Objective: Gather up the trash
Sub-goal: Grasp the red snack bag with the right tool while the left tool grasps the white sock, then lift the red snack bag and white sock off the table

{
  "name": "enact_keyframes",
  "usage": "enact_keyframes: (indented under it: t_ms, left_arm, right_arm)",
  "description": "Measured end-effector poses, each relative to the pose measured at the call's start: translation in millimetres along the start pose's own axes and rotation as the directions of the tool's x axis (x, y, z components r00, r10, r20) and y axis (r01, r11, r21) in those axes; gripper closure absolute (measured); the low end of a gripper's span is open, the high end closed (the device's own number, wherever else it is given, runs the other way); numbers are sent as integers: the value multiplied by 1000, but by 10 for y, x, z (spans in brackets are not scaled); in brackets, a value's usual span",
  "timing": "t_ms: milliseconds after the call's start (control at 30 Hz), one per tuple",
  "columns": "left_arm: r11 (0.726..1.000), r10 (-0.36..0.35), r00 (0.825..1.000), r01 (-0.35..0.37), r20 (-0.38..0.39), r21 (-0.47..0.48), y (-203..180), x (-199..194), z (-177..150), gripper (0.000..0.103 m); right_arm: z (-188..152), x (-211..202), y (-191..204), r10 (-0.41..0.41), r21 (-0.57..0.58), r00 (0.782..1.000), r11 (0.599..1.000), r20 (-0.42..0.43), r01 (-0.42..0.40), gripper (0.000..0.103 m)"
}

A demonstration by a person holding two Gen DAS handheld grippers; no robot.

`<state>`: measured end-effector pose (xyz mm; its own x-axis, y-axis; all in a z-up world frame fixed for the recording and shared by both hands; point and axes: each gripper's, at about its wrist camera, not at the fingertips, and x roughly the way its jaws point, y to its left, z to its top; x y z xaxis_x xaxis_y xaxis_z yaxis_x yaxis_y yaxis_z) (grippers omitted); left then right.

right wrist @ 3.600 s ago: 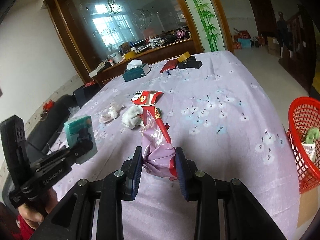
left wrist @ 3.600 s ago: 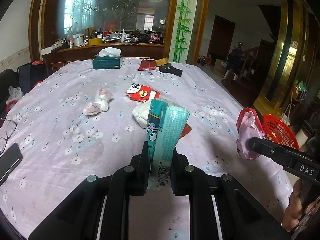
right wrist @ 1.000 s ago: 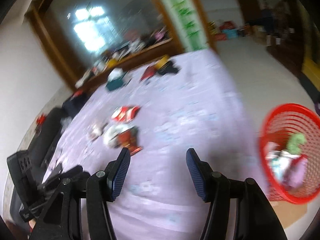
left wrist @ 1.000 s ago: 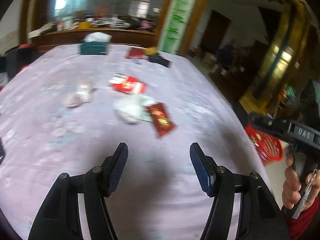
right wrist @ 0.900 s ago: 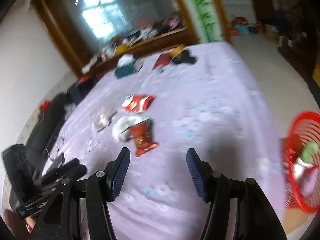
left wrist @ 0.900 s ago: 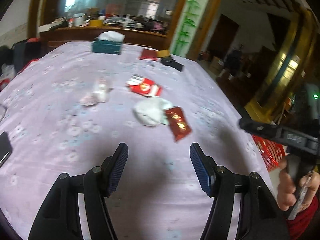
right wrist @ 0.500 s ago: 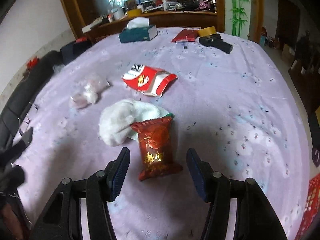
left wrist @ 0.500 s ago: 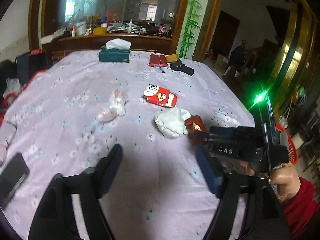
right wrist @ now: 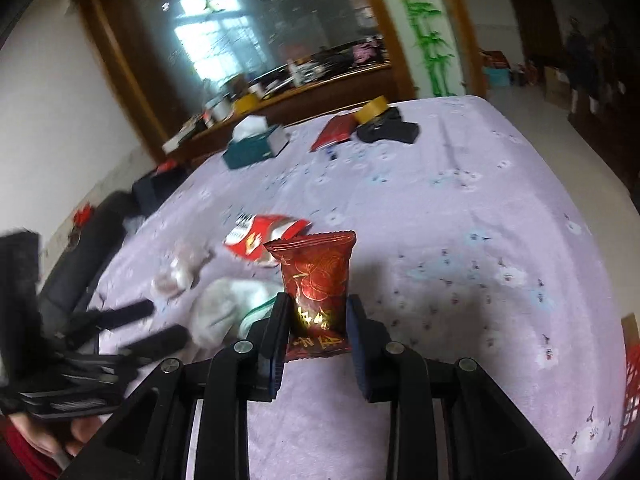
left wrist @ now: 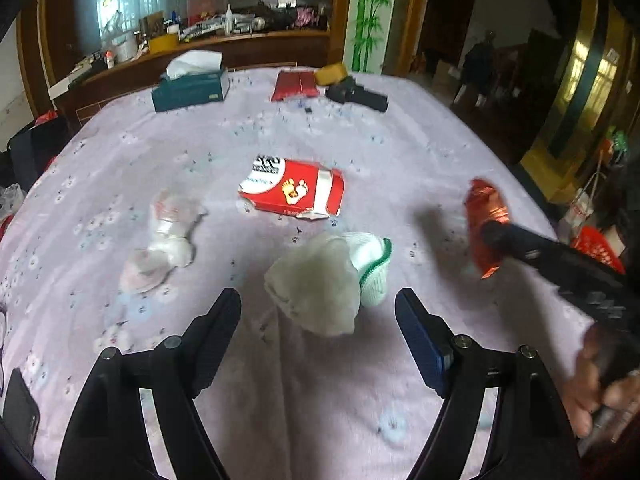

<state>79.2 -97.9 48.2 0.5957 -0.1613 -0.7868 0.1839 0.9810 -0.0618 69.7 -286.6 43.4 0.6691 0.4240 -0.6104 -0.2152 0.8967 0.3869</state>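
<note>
A dark red snack packet point(right wrist: 316, 276) stands upright between the pads of my right gripper point(right wrist: 318, 332), whose jaws are closing on it. In the left wrist view the same packet point(left wrist: 486, 216) hangs above the table at the right, on the right gripper's tip. My left gripper point(left wrist: 318, 328) is open, just short of a crumpled white wad with a green edge point(left wrist: 320, 284). Beyond lie a red-and-white packet point(left wrist: 294, 192) and a clear crumpled wrapper point(left wrist: 168, 236). A red mesh basket point(left wrist: 598, 246) sits on the floor past the table's right edge.
The lilac flowered tablecloth point(left wrist: 400, 152) covers the table. At the far end stand a teal tissue box point(left wrist: 192, 86), a red pouch point(left wrist: 294, 84), a yellow tape roll point(left wrist: 330, 70) and a black object point(left wrist: 356, 96). A phone point(left wrist: 18, 412) lies at the near left edge.
My right gripper came down over the dark red packet, closed on it and raised it. My left gripper spread wider and moved up to the white wad.
</note>
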Motion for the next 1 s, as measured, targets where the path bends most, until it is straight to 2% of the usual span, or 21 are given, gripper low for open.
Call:
enact_keyframes:
  t_ms: [200, 233, 267, 333, 567, 767, 867, 1000]
  left_arm:
    - [999, 36, 999, -36, -20, -11, -108, 302, 45, 26]
    - [999, 50, 999, -50, -15, -10, -118, 327, 48, 30]
    - [998, 61, 998, -62, -16, -11, -124, 355, 51, 40]
    - [997, 74, 997, -75, -27, -18, -113, 407, 52, 51]
    - [995, 77, 997, -76, 12, -58, -31, 383, -18, 70]
    - [996, 67, 995, -62, 76, -68, -24, 262, -67, 74]
    - [995, 85, 987, -76, 134, -71, -18, 155, -94, 74]
    - [990, 125, 980, -112, 157, -91, 22, 134, -114, 74]
  right_arm:
    - [64, -58, -83, 18, 52, 1000, 998, 16, -19, 73]
    - [60, -61, -82, 23, 55, 1000, 998, 15, -23, 73]
    - [60, -58, -73, 22, 56, 1000, 998, 15, -23, 73]
    - [62, -50, -45, 25, 45, 1000, 999, 9, -26, 73]
    - [43, -33, -5, 13, 19, 1000, 1000, 14, -14, 73]
    - [25, -28, 18, -7, -2, 1000, 1000, 17, 7, 73]
    - [20, -35, 36, -16, -12, 1000, 1000, 21, 16, 73]
    - [16, -29, 85, -35, -40, 999, 999, 24, 36, 73]
